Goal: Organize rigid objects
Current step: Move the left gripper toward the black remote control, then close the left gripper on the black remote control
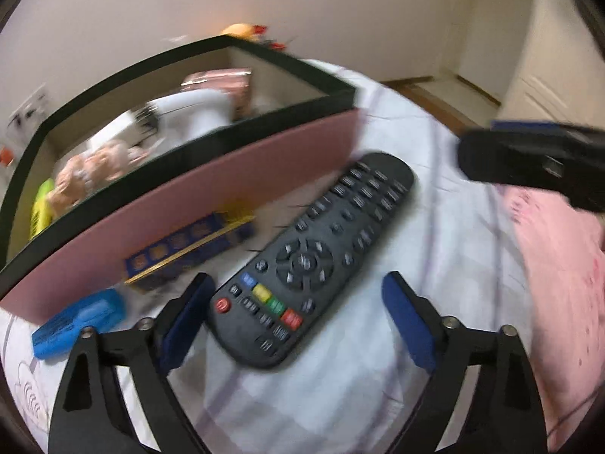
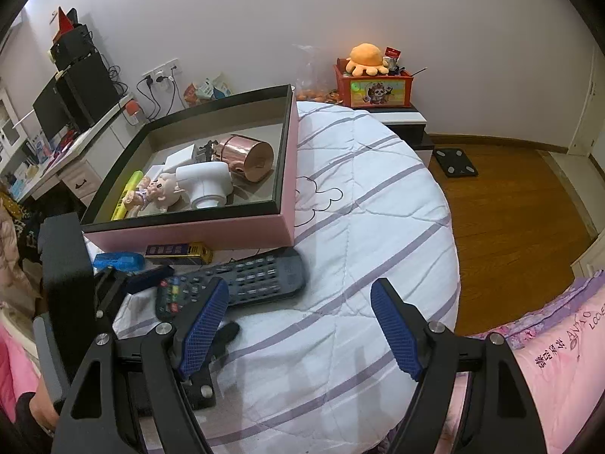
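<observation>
The bed's white quilt with lilac stripes (image 2: 340, 227) filled most of both views, its near edge cut off by my own tongs. On it sat the pink box with a black rim (image 2: 196, 232), open-topped; in my left view the box (image 1: 227, 174) was smeared by blur, so its contents were only pale shapes there. My right view showed them better: a copper-coloured canister (image 2: 249, 157) on its side, a white handheld device (image 2: 204, 183), a small doll (image 2: 159, 193) and a yellow highlighter (image 2: 126, 195) partly hidden behind the front wall.

The black remote control (image 1: 310, 261) lay on the quilt just in front of the box, between my left fingers but touching neither. My left gripper (image 1: 295, 325) stood wide open with nothing in it. In the right view the remote (image 2: 242, 282) was partly covered by my right gripper's left finger (image 2: 204, 321).

My right gripper (image 2: 298, 329) was also spread wide and empty, over bare quilt.

Against the box's front wall lay a dark blue and gold carton (image 1: 193, 249), its print unreadable, and a blue oblong object (image 1: 79, 321) I could not identify, cut off by my left finger.
</observation>
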A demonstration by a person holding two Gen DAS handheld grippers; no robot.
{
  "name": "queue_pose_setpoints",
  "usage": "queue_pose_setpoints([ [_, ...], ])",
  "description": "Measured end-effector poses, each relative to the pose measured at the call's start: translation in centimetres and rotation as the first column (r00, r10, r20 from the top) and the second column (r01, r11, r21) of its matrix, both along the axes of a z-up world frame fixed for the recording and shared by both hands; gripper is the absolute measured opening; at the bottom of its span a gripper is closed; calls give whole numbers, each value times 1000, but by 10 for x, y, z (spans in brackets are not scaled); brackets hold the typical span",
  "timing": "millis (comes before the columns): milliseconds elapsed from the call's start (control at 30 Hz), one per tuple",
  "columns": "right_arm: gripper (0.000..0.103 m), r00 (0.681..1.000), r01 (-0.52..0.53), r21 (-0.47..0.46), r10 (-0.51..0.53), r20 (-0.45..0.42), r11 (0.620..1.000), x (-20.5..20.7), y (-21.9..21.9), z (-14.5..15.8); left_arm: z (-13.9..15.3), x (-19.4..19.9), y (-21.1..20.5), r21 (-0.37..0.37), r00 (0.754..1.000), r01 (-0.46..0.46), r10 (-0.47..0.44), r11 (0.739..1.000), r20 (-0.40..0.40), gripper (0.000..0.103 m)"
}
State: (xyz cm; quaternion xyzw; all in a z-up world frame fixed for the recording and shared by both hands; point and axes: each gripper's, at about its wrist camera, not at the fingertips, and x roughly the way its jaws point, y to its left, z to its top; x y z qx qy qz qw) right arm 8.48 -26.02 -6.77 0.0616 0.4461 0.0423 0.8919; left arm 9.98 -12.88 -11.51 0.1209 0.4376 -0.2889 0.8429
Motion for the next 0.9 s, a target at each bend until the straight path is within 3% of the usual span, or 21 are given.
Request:
queue_pose_setpoints([
  [133, 79, 1000, 0, 4, 0, 0, 1000, -2, 0, 0, 5, -13, -11, -14, 997, 79, -79, 997, 0, 79],
  [300, 79, 1000, 19, 0, -19, 4, 1000, -5, -6, 2, 4, -7, -22, 2, 1000, 8, -8, 1000, 25, 88],
  [467, 79, 999, 35, 1, -35, 3, 999, -8, -13, 3, 2, 7, -24, 8, 999, 36, -36, 999, 30, 87],
  [633, 79, 999, 50, 4, -50, 2, 999, -7, -18, 2, 4, 3, -22, -14, 999, 31, -31, 999, 18, 58],
  [733, 79, 999, 52, 4, -52, 5, 999, -7, -20, 4, 7, -1, -15, -59, 999, 30, -31, 998, -17, 53],
  [900, 79, 999, 52, 0, -52, 6, 999, -8, -20, 5, 6, -17, -10, -76, 1000, 6, -7, 997, -12, 48],
])
